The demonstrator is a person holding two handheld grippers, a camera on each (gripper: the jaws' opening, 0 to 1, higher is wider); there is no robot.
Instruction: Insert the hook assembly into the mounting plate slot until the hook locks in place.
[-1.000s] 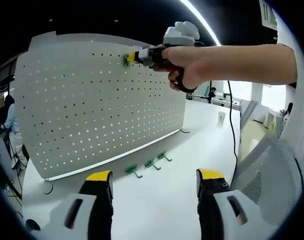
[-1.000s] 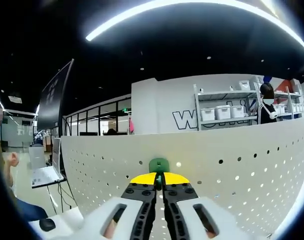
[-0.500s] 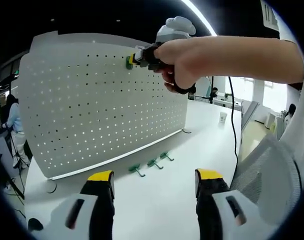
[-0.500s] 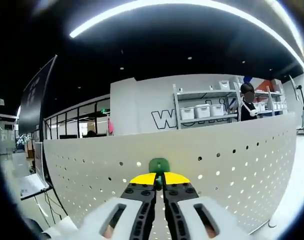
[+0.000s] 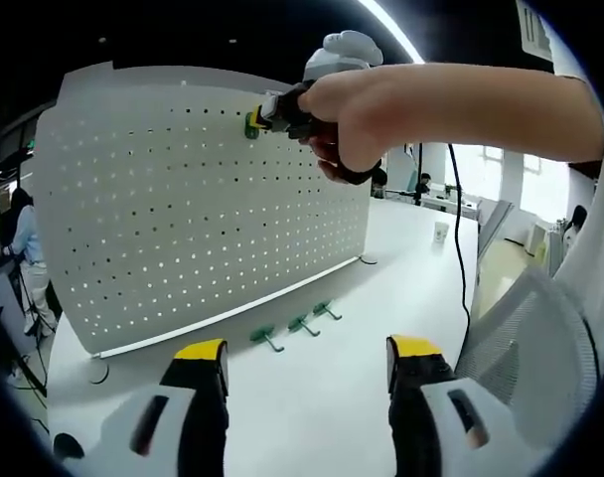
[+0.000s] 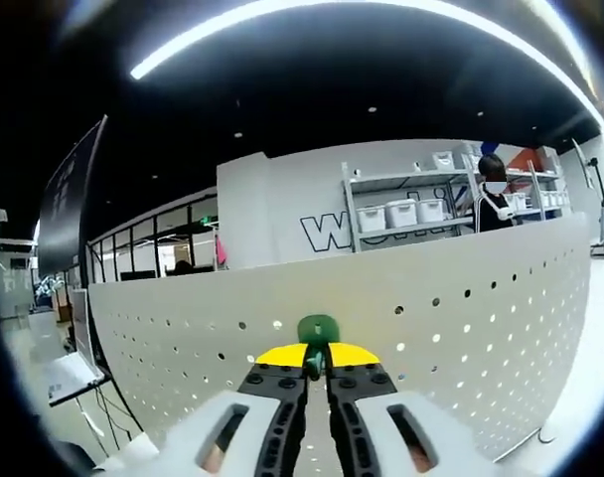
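Right gripper view: right hand-held gripper [image 6: 317, 360] clamps a small green hook [image 6: 318, 329] against the white pegboard [image 6: 461, 328].

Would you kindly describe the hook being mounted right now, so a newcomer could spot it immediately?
Start at the big white pegboard standing on the table. Near its top edge, the right gripper pinches a small green hook against the holes. Unlike the three spare green hooks lying on the table at the board's foot, this one is up high and held.
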